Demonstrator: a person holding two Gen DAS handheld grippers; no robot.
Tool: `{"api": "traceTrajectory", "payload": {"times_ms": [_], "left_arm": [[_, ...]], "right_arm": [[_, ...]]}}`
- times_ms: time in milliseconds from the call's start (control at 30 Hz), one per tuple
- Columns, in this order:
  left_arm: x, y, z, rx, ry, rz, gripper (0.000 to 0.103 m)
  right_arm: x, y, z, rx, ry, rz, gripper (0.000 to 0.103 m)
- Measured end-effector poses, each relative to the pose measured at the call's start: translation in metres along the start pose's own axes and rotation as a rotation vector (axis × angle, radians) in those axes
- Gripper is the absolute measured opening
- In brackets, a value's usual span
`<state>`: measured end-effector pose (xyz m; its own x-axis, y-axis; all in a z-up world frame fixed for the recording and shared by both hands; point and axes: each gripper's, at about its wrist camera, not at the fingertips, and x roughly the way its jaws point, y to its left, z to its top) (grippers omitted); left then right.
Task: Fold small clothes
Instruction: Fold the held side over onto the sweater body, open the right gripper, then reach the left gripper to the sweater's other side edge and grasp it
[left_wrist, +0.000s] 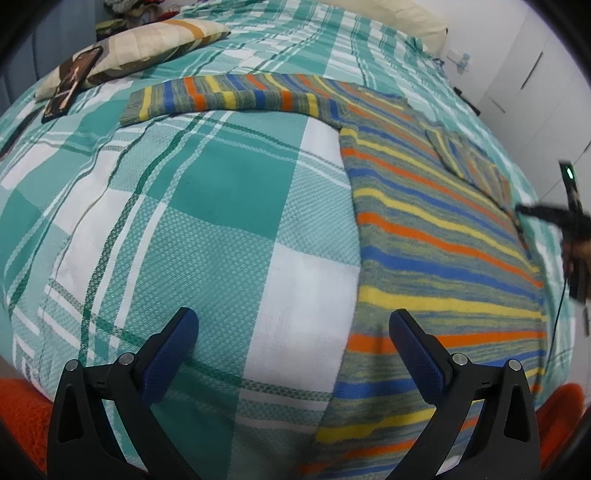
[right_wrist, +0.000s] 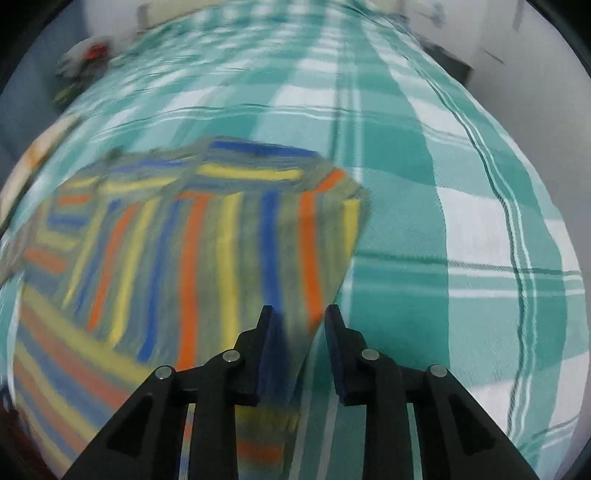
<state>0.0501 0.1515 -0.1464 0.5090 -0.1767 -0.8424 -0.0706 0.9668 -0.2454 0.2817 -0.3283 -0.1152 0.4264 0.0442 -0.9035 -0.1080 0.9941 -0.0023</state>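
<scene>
Striped sweater (left_wrist: 436, 236) spread flat on my bed's green plaid sheet (left_wrist: 221, 206), one sleeve stretched toward ten o'clock, my left hand-held gripper (left_wrist: 293, 325) wide and empty at its hem, my right hand-held gripper (right_wrist: 301, 314) angled down, narrowly parted, folded sleeve edge between the pads, unpinched.

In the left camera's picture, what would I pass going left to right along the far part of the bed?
Phone lying partly on the pillow → patchwork pillow → outstretched sleeve of the striped sweater → the other pair of tongs at the sweater's right edge.
</scene>
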Motion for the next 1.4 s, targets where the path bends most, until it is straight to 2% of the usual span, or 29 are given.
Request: {"api": "traceTrajectory", "payload": {"times_ms": [133, 300, 367, 467, 600, 667, 733, 800, 833, 900, 967, 1033, 1133, 1200, 1267, 1300, 1400], "left_arm": [[0.001, 0.001, 0.001, -0.02, 0.009, -0.016, 0.103], [0.0, -0.001, -0.003, -0.008, 0.014, -0.003, 0.103], [0.0, -0.003, -0.005, 0.004, 0.018, 0.008, 0.103], [0.001, -0.005, -0.007, 0.024, 0.025, 0.022, 0.103], [0.0, -0.005, -0.011, 0.033, 0.028, 0.022, 0.102], [-0.001, -0.005, -0.013, 0.033, 0.028, 0.023, 0.102], [-0.001, -0.006, -0.015, 0.036, 0.028, 0.028, 0.102], [-0.002, -0.006, -0.014, 0.032, 0.024, 0.026, 0.103], [-0.003, -0.005, -0.014, 0.024, 0.019, 0.018, 0.103], [-0.004, -0.003, -0.012, 0.002, 0.014, 0.003, 0.103], [-0.004, -0.001, -0.013, -0.012, 0.01, 0.0, 0.103], [-0.006, 0.001, -0.014, -0.009, 0.01, 0.009, 0.102], [-0.01, 0.006, -0.016, -0.006, 0.007, 0.022, 0.102], [-0.012, 0.011, -0.017, -0.023, 0.004, 0.015, 0.102], [-0.011, 0.014, -0.016, -0.039, 0.007, 0.006, 0.102], [-0.01, 0.014, -0.016, -0.045, 0.01, 0.005, 0.102], [-0.006, 0.01, -0.015, -0.035, 0.014, 0.022, 0.102]], "right_arm": [[-0.049, 0.023, -0.056, -0.134, -0.012, 0.057, 0.03], [-0.095, 0.054, -0.136, -0.189, -0.008, 0.158, 0.03], [-0.109, 0.071, -0.174, -0.21, 0.005, 0.203, 0.035], [-0.109, 0.092, -0.225, -0.246, 0.108, 0.26, 0.039], [-0.084, 0.127, -0.303, -0.362, 0.396, 0.329, 0.038], [-0.087, 0.138, -0.324, -0.43, 0.424, 0.322, 0.038], [-0.111, 0.145, -0.321, -0.47, 0.326, 0.306, 0.038], [-0.133, 0.147, -0.307, -0.458, 0.22, 0.322, 0.038], [-0.148, 0.149, -0.293, -0.432, 0.133, 0.342, 0.038], [-0.157, 0.156, -0.274, -0.402, 0.02, 0.361, 0.039], [-0.151, 0.166, -0.266, -0.396, -0.034, 0.361, 0.039], [-0.129, 0.183, -0.267, -0.414, -0.033, 0.364, 0.039], [-0.087, 0.205, -0.286, -0.419, 0.132, 0.417, 0.041], [-0.085, 0.218, -0.306, -0.447, 0.157, 0.459, 0.04], [-0.085, 0.225, -0.321, -0.466, 0.226, 0.508, 0.04], [-0.089, 0.225, -0.324, -0.476, 0.21, 0.498, 0.04], [-0.11, 0.219, -0.318, -0.482, 0.09, 0.465, 0.041]]}}
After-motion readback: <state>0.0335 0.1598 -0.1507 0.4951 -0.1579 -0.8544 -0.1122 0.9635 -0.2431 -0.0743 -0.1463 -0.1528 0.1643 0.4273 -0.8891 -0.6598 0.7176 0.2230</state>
